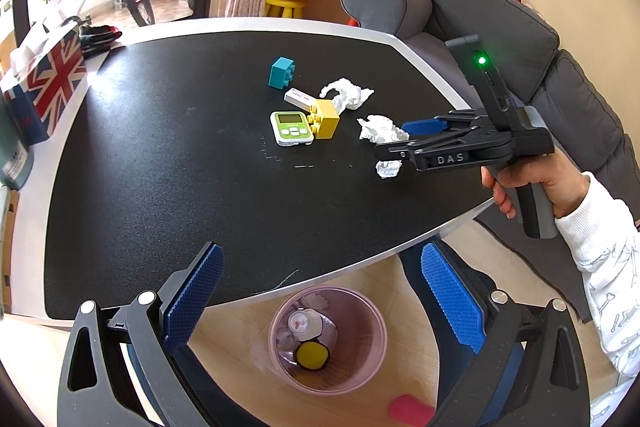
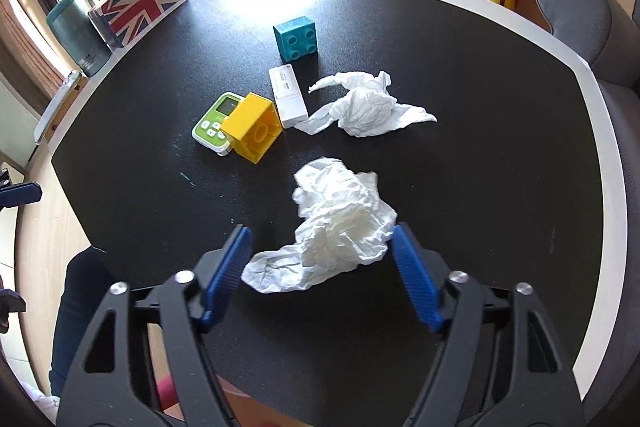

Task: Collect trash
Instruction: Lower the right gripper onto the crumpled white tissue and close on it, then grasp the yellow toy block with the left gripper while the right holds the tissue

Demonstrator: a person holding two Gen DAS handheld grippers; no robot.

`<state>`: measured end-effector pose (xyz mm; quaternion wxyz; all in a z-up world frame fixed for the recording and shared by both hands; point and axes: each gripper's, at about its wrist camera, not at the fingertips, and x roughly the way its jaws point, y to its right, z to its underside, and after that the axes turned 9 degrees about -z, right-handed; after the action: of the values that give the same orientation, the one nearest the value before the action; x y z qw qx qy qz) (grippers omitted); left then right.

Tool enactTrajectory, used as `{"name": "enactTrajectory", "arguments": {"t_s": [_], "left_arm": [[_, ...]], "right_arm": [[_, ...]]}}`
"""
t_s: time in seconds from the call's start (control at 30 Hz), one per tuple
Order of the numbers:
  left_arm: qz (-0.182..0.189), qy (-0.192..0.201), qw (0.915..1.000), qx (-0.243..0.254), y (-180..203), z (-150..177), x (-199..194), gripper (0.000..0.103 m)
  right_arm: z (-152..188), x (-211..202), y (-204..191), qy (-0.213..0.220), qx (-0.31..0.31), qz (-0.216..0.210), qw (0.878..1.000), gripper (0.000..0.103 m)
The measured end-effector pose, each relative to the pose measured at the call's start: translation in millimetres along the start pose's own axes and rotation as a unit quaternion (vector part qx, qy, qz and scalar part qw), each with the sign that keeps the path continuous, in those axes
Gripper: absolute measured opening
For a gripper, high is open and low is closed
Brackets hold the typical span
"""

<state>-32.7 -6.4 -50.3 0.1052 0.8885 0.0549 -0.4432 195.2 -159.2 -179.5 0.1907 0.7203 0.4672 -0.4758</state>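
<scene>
On the left of the black, finely grained surface (image 2: 480, 107) we see a Union Jack box (image 2: 140, 1) beside a dull green canister (image 2: 78, 35). Further in lie a green timer (image 2: 214, 125) touching a hollow yellow toy brick (image 2: 252, 127), a white rectangular stick (image 2: 287, 95) and a studded teal brick (image 2: 296, 37), all hard plastic. Just right of the stick sprawls a twisted white tissue (image 2: 364, 107). Nearer to us, a crumpled tissue (image 2: 336, 223) lies between the blue ribbed pads of our right gripper (image 2: 320, 267), jaws partly open; the right pad looks to brush the paper's edge, and the tissue is not clamped. Nothing stands in its way. Below the surface's edge, our left gripper (image 1: 320, 303) hangs wide open and empty over a round pink bin (image 1: 360, 363) on the wooden floor. A grey sofa (image 1: 500, 15) stands at the right.
</scene>
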Motion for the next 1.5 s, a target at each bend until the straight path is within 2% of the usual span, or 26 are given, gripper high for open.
{"name": "enactTrajectory", "arguments": {"t_s": [0.07, 0.17, 0.27, 0.73, 0.97, 1.27, 1.5], "left_arm": [[-0.001, 0.0, 1.0, 0.0, -0.7, -0.4, 1.5, 0.095], [-0.001, 0.001, 1.0, 0.0, -0.9, -1.1, 3.1, 0.095], [-0.001, 0.001, 1.0, 0.001, -0.3, -2.6, 4.5, 0.095], [-0.011, 0.007, 0.9996, 0.026, 10.1, -35.0, 17.5, 0.095], [-0.022, -0.002, 0.9993, 0.031, 15.5, -55.5, 30.5, 0.095], [-0.041, -0.029, 0.9983, 0.029, 28.6, -86.6, 60.9, 0.095], [-0.052, -0.065, 0.9963, 0.02, 32.8, -108.2, 88.5, 0.095]], "right_arm": [[1.1, 1.7, 1.3, -0.001, 0.001, 0.003, 1.0, 0.045], [2.8, 1.3, 2.4, 0.003, 0.002, 0.011, 1.0, 0.031], [4.9, -1.2, 3.1, 0.009, 0.004, 0.018, 1.0, 0.022], [6.6, -31.0, 6.3, 0.033, 0.016, 0.023, 0.999, 0.02], [9.0, -41.5, 11.7, 0.038, 0.022, 0.029, 0.999, 0.02], [14.9, -49.4, 23.3, 0.042, 0.037, 0.034, 0.998, 0.02], [17.9, -53.2, 29.8, 0.045, 0.042, 0.033, 0.998, 0.02]]}}
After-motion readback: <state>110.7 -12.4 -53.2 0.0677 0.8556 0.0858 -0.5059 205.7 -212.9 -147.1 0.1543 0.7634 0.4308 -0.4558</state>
